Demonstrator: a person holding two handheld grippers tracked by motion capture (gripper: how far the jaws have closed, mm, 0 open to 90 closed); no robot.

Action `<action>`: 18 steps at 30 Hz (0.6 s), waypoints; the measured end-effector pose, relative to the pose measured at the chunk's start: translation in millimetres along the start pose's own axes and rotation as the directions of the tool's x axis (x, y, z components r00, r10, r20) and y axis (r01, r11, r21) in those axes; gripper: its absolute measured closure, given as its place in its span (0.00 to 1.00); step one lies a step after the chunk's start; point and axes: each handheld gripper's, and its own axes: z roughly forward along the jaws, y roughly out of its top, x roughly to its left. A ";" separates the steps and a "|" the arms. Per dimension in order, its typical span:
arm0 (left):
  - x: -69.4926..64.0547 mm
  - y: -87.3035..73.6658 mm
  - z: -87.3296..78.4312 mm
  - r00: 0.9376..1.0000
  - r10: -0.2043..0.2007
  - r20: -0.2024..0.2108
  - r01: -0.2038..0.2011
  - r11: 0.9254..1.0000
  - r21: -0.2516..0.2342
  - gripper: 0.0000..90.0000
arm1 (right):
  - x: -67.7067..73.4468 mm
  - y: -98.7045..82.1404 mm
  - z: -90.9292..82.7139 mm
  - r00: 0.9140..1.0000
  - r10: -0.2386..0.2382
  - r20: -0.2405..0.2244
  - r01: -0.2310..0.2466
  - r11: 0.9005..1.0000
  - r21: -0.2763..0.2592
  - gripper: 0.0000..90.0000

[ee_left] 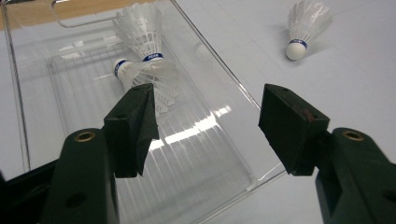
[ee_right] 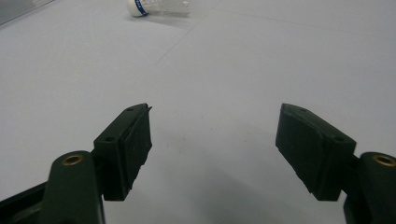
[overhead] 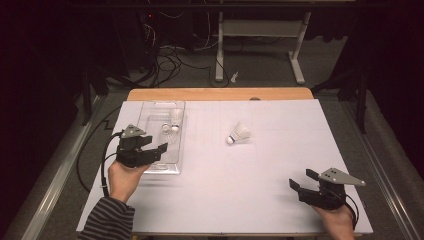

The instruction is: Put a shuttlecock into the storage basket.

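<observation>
A clear plastic tray (overhead: 151,106) (ee_left: 219,77) lies at the left of the white table and holds two white shuttlecocks (overhead: 171,128) (ee_left: 142,28), one lying across the other (ee_left: 140,72). My left gripper (overhead: 156,146) (ee_left: 208,126) hovers open over the tray's near end, nothing between its jaws. A third shuttlecock (overhead: 238,133) (ee_left: 303,25) (ee_right: 159,6) lies on its side near the table's middle. My right gripper (overhead: 303,180) (ee_right: 215,149) is open and empty low over the table's near right corner, jaws pointing left toward that shuttlecock.
White paper (overhead: 280,165) covers the table, with a wooden edge (overhead: 220,94) at the far side. Beyond it stand a table frame (overhead: 260,45) and cables on the floor. Metal rails run along both sides.
</observation>
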 end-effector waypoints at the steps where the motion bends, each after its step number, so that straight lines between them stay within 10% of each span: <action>1: -0.4 -0.8 -1.2 1.000 -0.001 0.003 0.001 1.000 -0.004 0.42 | 0.1 0.0 0.0 1.000 -0.002 0.000 0.002 1.000 -0.001 0.30; 18: 3.2 -10.3 -16.3 0.999 -0.014 0.031 0.015 0.999 -0.042 0.42 | 0.0 -0.1 -0.9 1.000 0.003 0.004 -0.003 1.000 -0.003 0.30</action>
